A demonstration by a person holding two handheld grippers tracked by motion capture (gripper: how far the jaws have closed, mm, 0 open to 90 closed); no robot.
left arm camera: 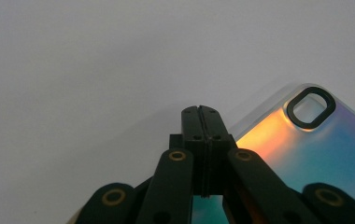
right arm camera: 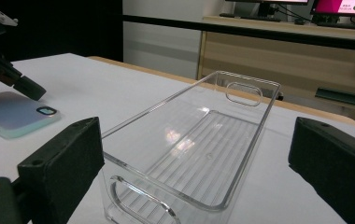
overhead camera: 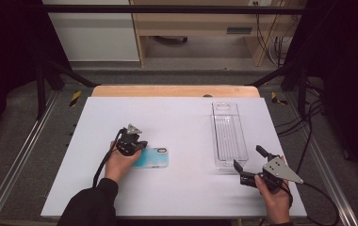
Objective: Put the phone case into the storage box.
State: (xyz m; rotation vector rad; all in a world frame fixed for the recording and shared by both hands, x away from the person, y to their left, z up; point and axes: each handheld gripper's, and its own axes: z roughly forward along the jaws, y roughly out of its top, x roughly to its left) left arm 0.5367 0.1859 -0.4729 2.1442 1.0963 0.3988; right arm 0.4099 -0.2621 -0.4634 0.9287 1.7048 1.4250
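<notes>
An iridescent blue phone case (overhead camera: 154,157) lies flat left of the white table's middle, its camera cut-out to the right. My left gripper (overhead camera: 141,147) is shut, jaws pressed together with nothing between them. In the left gripper view its tip (left arm camera: 200,110) sits over the case (left arm camera: 306,154) at its edge near the cut-out. In the right gripper view that tip (right arm camera: 31,91) rests on the case (right arm camera: 7,116). A clear plastic tray (overhead camera: 214,134) stands empty at the right. My right gripper (overhead camera: 249,158) is open at the tray's near end, and its jaws (right arm camera: 196,151) frame the tray (right arm camera: 152,109).
The white table top (overhead camera: 177,113) ends in a wooden strip (overhead camera: 167,90) at the far side. Metal rails (overhead camera: 17,160) run along both sides, with cables (overhead camera: 309,122) on the floor at right. A wooden desk (right arm camera: 269,51) stands behind the table.
</notes>
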